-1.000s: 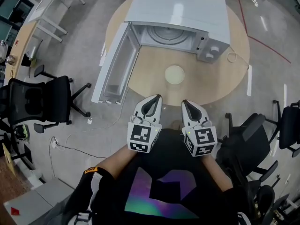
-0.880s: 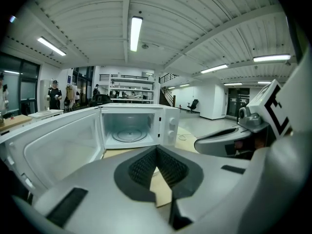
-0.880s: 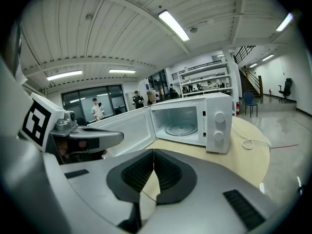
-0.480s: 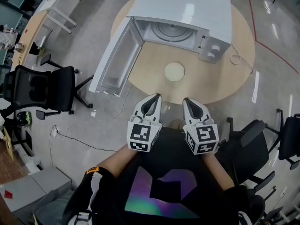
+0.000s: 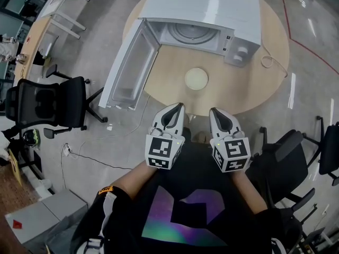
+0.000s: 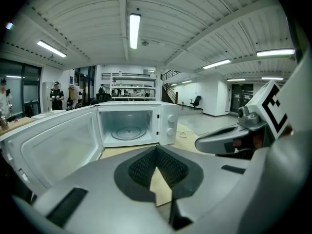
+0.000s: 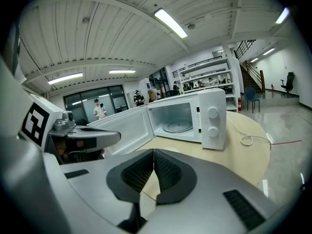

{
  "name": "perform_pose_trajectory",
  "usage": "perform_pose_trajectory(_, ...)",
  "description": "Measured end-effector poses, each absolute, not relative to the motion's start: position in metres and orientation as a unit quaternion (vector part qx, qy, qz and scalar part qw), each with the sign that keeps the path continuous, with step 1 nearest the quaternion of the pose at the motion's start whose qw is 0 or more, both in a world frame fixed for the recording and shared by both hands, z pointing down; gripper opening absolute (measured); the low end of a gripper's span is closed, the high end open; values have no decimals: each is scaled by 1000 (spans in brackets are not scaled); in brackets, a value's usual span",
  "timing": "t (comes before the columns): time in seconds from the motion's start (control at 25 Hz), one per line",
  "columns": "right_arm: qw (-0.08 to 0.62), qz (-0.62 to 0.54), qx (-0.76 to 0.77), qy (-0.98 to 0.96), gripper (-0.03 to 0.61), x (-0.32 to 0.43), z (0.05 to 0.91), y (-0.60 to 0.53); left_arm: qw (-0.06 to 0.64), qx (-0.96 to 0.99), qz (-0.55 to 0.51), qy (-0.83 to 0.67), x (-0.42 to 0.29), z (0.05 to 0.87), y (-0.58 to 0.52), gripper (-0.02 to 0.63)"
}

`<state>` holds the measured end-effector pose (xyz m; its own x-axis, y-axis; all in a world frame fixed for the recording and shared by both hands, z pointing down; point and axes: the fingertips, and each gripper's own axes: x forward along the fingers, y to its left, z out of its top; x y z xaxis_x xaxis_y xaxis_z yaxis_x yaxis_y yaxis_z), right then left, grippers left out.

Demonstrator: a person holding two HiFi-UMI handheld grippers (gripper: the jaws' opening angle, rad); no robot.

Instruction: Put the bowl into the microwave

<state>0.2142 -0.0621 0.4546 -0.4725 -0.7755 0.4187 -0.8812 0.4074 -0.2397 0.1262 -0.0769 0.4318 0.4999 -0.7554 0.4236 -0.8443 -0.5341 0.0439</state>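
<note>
A pale shallow bowl (image 5: 196, 79) sits on the round wooden table (image 5: 169, 75) in front of the white microwave (image 5: 212, 9). The microwave's door (image 5: 130, 67) hangs wide open to the left, showing the glass turntable (image 5: 188, 33). My left gripper (image 5: 178, 106) and right gripper (image 5: 213, 111) hover side by side at the table's near edge, short of the bowl. Both are shut with nothing between the jaws. In the left gripper view the left gripper (image 6: 156, 149) points at the open microwave (image 6: 129, 123). The right gripper (image 7: 154, 151) faces the microwave (image 7: 187, 121) too.
Black office chairs stand on the floor at the left (image 5: 45, 107) and right (image 5: 288, 147). The microwave's power cord (image 5: 267, 62) loops on the table's right side. White cables (image 5: 79, 160) trail across the floor. Desks (image 5: 58, 9) stand at the far left.
The head view has shifted a little. Both grippers stay shut and side by side, edging slightly toward the table. The bowl and microwave have not moved.
</note>
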Motion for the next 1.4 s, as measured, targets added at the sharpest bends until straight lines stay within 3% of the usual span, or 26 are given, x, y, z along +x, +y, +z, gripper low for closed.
perform_pose_trajectory(1.4, 211, 249, 576, -750, 15, 201, 471, -146, 167, 899, 132, -383, 98, 455, -188, 44)
